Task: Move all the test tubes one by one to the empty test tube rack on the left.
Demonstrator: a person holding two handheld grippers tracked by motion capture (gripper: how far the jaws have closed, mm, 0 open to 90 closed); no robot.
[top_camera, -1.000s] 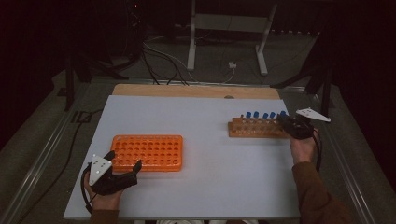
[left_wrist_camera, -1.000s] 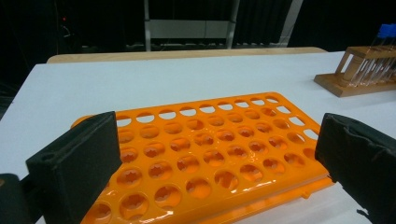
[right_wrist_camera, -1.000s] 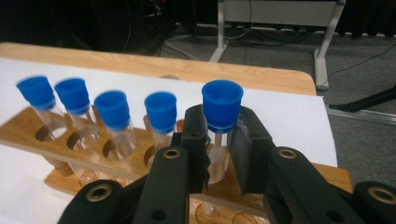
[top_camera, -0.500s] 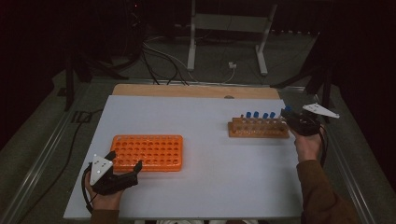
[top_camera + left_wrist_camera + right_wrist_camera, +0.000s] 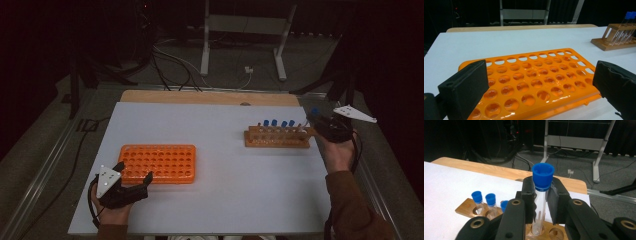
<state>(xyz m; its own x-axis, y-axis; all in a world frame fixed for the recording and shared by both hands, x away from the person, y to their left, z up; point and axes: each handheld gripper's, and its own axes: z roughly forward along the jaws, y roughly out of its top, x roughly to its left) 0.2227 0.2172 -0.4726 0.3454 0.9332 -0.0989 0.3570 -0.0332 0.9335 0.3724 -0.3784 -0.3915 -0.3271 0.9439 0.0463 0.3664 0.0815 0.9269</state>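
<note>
An orange plastic rack (image 5: 157, 162) with many empty holes lies on the white table at the front left. My left gripper (image 5: 135, 174) rests just in front of it, open, its jaws wide on either side of the rack's near edge (image 5: 539, 72). A wooden rack (image 5: 277, 137) with several blue-capped clear tubes (image 5: 477, 196) stands at the right. My right gripper (image 5: 320, 125) is raised at that rack's right end and is shut on a blue-capped tube (image 5: 541, 195). The tube is upright, with its cap (image 5: 314, 112) above the jaws and its lower end at a hole of the wooden rack (image 5: 469, 208).
A wooden board (image 5: 200, 97) edges the table's far side. Beyond it stand a metal stand (image 5: 240, 45) and cables on the floor. A metal rail (image 5: 45, 170) runs along the table's left side. White tabletop (image 5: 225, 165) lies between the two racks.
My right gripper has risen and drifted slightly right with the tube, drawing it up out of the wooden rack. The left gripper has stayed in place.
</note>
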